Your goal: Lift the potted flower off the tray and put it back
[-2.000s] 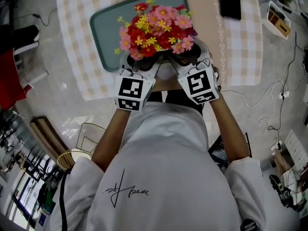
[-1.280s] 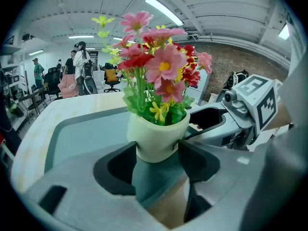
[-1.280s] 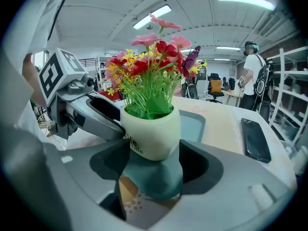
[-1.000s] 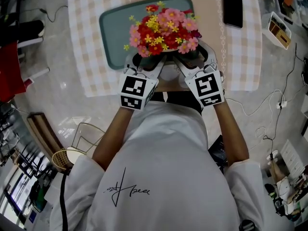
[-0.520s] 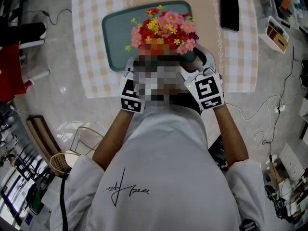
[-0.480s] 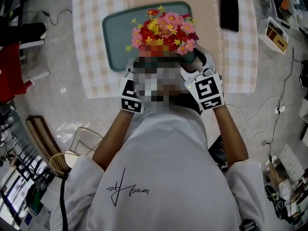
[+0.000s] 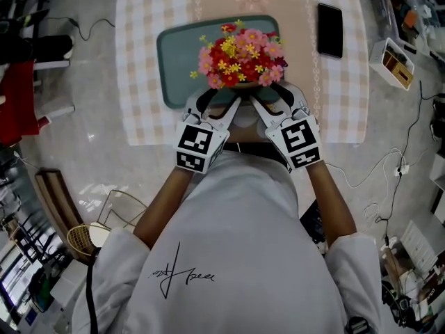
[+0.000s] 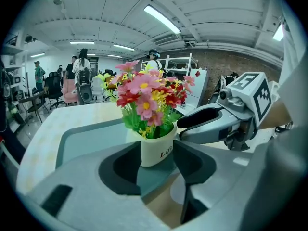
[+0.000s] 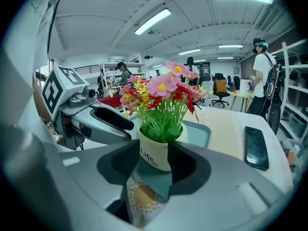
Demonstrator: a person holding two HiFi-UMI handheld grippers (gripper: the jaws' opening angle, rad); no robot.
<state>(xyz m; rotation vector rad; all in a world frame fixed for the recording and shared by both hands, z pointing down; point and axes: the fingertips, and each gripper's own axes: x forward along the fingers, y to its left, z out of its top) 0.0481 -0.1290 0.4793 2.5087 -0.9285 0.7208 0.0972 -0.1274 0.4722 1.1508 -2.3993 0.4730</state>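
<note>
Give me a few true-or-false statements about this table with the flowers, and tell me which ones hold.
1. A black phone lies on the tablecloth, off the tray. True.
2. The tray is red. False: it is teal.
3. The potted flower sits between the jaws of both the left tool and the right tool. True; both tools' jaws have just been closing, and their pads touch it.
4. The blossoms are all blue. False: they are pink, red and yellow.
5. The tablecloth is plain black. False: it is a pale beige-and-white check.
</note>
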